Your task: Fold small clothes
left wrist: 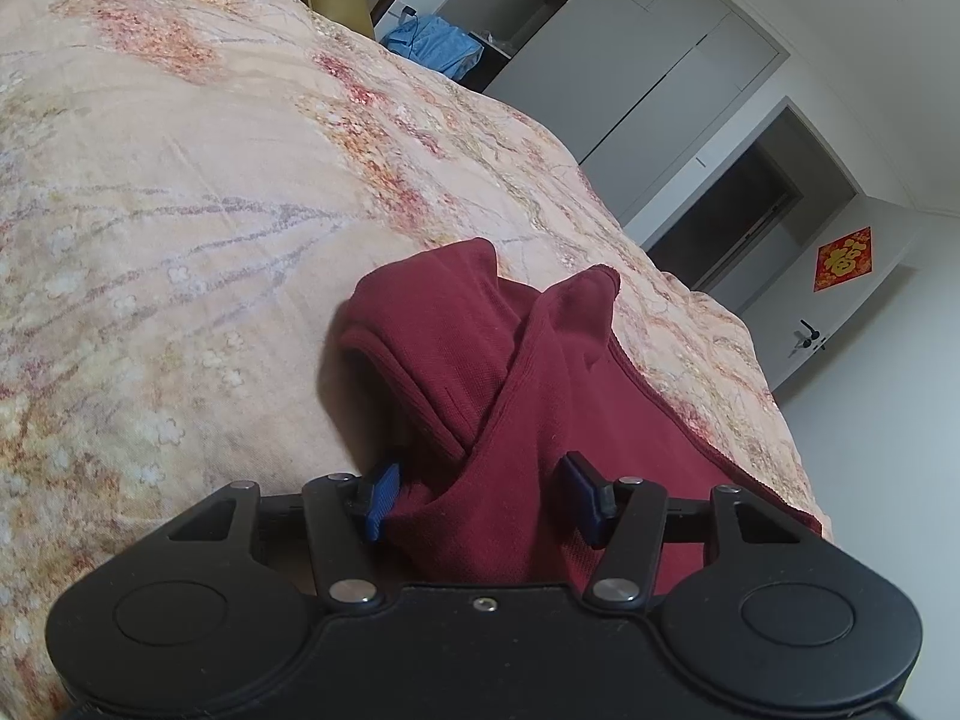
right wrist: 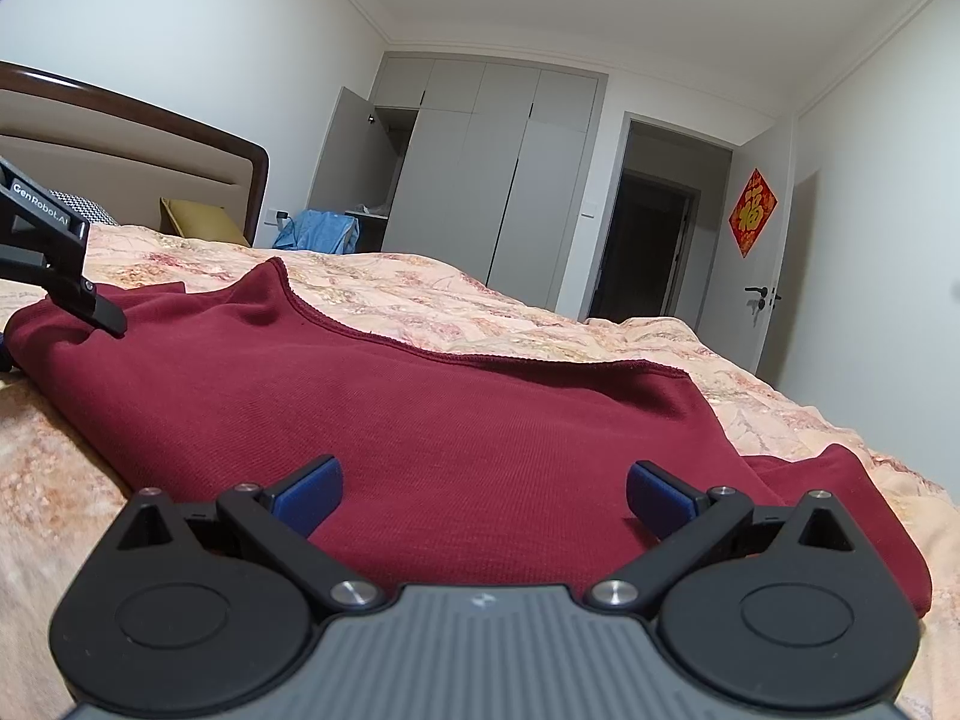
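Around me, first: my work surface is a bed with a peach floral bedspread (right wrist: 492, 300), a dark wooden headboard (right wrist: 180, 126) at its head, and a yellow cushion (right wrist: 204, 219) and a checked pillow (right wrist: 90, 210) resting against it. Beyond the far edge I see a blue cloth heap (right wrist: 321, 231), a grey wardrobe (right wrist: 480, 174) with one door swung open, a dark doorway (right wrist: 648, 246), and a white door carrying a red diamond decoration (right wrist: 752, 211). Nothing lies on the bedspread between my grippers and the garment.

My dark red garment (right wrist: 420, 420) lies spread across the near side of the bed, its hemmed edge running along the far side. From the right wrist camera, my right gripper (right wrist: 483, 495) sits low over the near part of the cloth with its blue pads (right wrist: 309, 495) set wide apart; the fabric lies flat between and below them, and I have nothing pinched there.

My left gripper (left wrist: 480, 501) is at the garment's left end, also visible at the left edge of the right view (right wrist: 102, 315). In its own camera the cloth is bunched into two raised folds (left wrist: 474, 330) just ahead, and fabric fills the gap between the blue pads (left wrist: 381, 501). Its jaws stand partly open; I cannot tell whether the pads press the fabric.
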`<action>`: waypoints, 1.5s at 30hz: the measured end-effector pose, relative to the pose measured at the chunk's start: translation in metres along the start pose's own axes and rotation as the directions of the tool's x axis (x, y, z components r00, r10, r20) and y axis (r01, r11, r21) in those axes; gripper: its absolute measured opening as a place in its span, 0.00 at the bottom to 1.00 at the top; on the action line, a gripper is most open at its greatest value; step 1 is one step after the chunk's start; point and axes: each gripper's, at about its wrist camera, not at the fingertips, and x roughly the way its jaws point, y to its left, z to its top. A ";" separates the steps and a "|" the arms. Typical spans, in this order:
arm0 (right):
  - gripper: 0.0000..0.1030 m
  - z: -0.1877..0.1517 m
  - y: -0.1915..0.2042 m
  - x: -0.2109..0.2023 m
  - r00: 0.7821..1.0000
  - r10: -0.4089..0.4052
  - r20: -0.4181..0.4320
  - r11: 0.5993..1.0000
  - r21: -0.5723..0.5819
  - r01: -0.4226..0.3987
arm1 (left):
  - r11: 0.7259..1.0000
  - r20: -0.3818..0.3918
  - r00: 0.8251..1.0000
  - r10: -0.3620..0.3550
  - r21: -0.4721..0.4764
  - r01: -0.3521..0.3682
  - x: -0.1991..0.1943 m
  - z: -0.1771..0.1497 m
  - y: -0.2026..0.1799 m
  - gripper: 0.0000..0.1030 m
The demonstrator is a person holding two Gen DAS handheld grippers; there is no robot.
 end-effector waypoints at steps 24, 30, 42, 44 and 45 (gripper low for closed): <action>1.00 0.001 -0.005 0.001 1.000 0.018 -0.011 1.000 0.021 -0.018 | 1.000 -0.039 0.999 0.023 0.014 -0.023 0.005 0.008 -0.005 0.57; 1.00 0.001 -0.006 0.002 1.000 0.019 -0.011 1.000 0.023 -0.019 | 0.999 -0.044 0.999 0.032 0.020 -0.031 0.007 0.009 -0.007 0.57; 1.00 0.001 -0.008 0.003 0.999 0.031 -0.017 0.999 0.037 -0.030 | 0.998 -0.047 0.998 0.048 0.041 -0.046 0.007 0.010 -0.013 0.55; 1.00 0.001 -0.008 0.003 0.999 0.031 -0.018 0.999 0.037 -0.030 | 0.998 -0.046 0.998 0.048 0.041 -0.046 0.007 0.010 -0.013 0.55; 1.00 0.001 -0.008 0.003 0.999 0.032 -0.018 0.999 0.038 -0.031 | 0.998 -0.046 0.998 0.048 0.041 -0.046 0.007 0.010 -0.013 0.55</action>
